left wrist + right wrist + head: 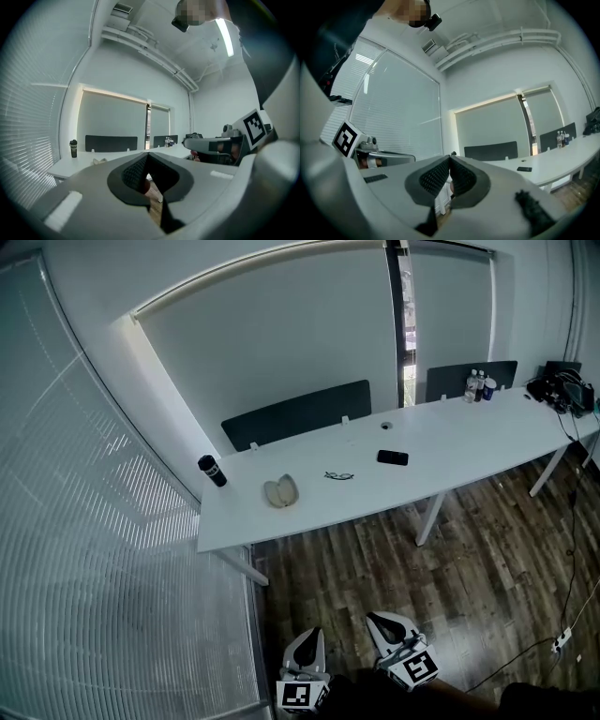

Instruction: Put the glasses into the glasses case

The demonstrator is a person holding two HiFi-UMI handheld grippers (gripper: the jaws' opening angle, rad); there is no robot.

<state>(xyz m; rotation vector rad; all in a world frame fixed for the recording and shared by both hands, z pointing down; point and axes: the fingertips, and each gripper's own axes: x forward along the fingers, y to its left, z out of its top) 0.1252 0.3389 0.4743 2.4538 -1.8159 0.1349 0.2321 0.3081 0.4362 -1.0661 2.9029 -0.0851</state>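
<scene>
A pair of dark-framed glasses (338, 475) lies on the long white table (450, 442), near its middle. An open beige glasses case (280, 491) rests to their left, and also shows small as the case (98, 161) in the left gripper view. Both grippers hover over the wooden floor, well short of the table and roughly level. My left gripper (313, 636) (147, 153) has its jaws together with nothing between them. My right gripper (379, 621) (450, 156) is shut and empty too.
A black phone (392, 457) (524, 169) lies right of the glasses. A black tumbler (212, 470) (73, 148) stands at the table's left end. Bottles (478, 385) and a dark bag (562, 388) sit far right. Blinds (84, 521) line the left wall; dark chair backs (298, 413) stand behind.
</scene>
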